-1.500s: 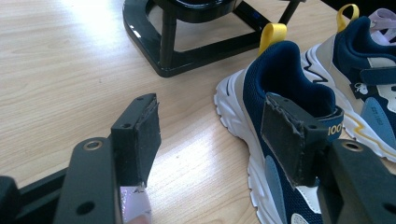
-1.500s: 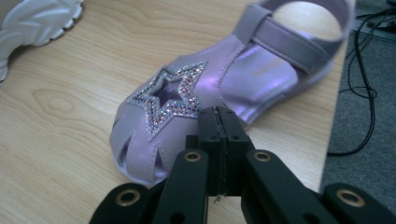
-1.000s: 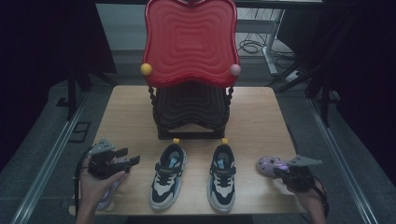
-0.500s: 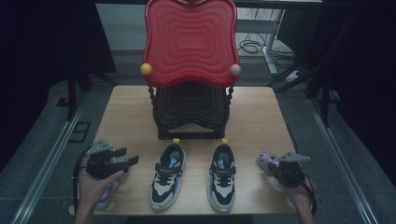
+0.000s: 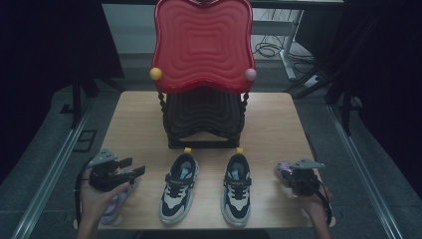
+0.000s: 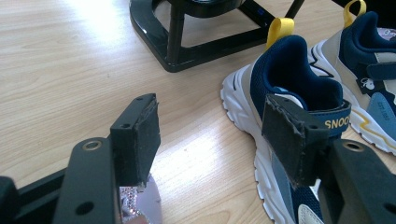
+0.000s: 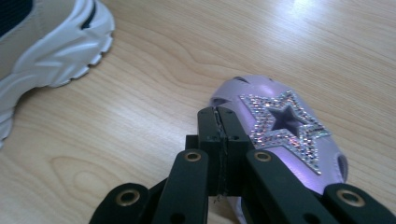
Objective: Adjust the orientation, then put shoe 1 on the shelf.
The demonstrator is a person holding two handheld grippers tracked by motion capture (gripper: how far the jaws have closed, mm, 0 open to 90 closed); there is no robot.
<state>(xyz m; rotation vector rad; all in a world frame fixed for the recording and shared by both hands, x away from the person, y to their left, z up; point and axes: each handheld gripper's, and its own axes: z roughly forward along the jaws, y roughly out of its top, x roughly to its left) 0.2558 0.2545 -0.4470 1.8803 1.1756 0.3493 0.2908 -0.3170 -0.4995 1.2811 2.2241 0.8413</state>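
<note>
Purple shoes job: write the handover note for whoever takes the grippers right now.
Left gripper: open, nothing between its pads, hovering over the left purple shoe at the table's front left corner.
Right gripper: shut, empty, its tips just above the right purple shoe with the glitter star, at the front right.
Sneakers stand as a pair in the middle, in front of the shoe rack.
Done: nothing picked up yet.
Left: probably open the right gripper, grip each purple shoe and set them on the rack; that is a guess.
</note>
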